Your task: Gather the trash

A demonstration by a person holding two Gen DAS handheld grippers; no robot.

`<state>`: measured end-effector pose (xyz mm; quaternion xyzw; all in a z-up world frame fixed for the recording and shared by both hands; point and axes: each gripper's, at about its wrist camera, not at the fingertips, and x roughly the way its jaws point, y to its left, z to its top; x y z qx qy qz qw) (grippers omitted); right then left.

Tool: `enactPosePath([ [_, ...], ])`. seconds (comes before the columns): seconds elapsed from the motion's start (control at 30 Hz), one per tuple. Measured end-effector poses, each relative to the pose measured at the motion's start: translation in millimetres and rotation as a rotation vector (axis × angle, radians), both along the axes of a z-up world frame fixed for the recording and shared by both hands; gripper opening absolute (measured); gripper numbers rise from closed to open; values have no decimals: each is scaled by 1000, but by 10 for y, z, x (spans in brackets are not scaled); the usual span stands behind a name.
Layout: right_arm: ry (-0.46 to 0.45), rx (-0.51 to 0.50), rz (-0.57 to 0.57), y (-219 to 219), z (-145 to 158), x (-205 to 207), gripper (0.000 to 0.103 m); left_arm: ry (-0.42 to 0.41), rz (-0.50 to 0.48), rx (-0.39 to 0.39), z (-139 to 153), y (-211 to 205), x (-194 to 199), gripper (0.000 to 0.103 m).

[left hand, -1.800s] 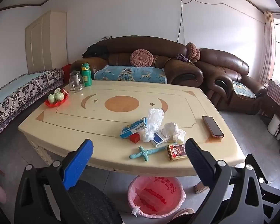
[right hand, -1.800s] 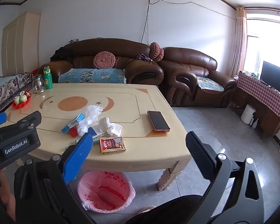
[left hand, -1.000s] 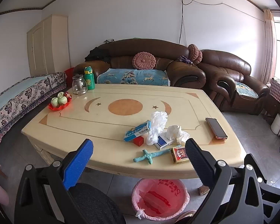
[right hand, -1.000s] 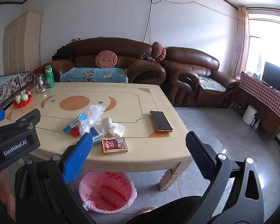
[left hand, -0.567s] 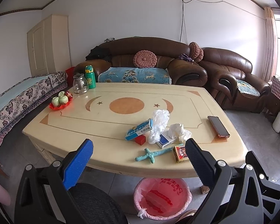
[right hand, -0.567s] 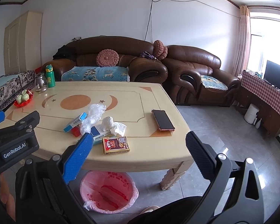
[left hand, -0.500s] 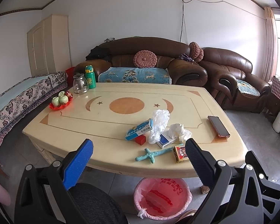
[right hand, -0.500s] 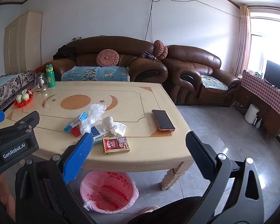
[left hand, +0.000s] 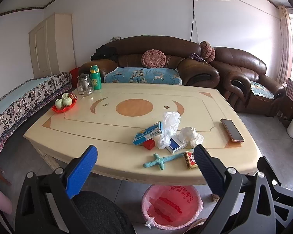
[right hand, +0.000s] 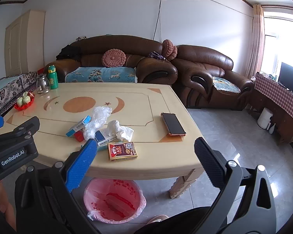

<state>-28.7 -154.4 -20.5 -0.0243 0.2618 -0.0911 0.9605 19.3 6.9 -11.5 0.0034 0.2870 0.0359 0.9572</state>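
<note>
Hovering level before the cream bench (left hand: 72,128), both hand-held grippers, left (left hand: 144,159) and right (right hand: 145,153), are gaping empty; crumpled white tissue (left hand: 190,134) is lying beside clear plastic wrap (left hand: 169,125) above the pink-lined bin (left hand: 171,207).

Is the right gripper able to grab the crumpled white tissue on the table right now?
Probably yes. The right gripper is open and empty, and the crumpled white tissue lies uncovered ahead of it, atop the clutter; only the red card box lies between.
</note>
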Motion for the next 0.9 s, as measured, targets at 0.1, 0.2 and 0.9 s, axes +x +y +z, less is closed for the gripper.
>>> enactPosePath([
  [0.1,5,1,3,3,-25,47,97,7,3,1,-17,4,27,97],
  [0.2,7,0,3,12,-25,51,97,14,9,3,-41,11,63,97],
  [0.9,47,-13,31,-69,-224,378,97,40,-25,63,-282,117,304,97],
])
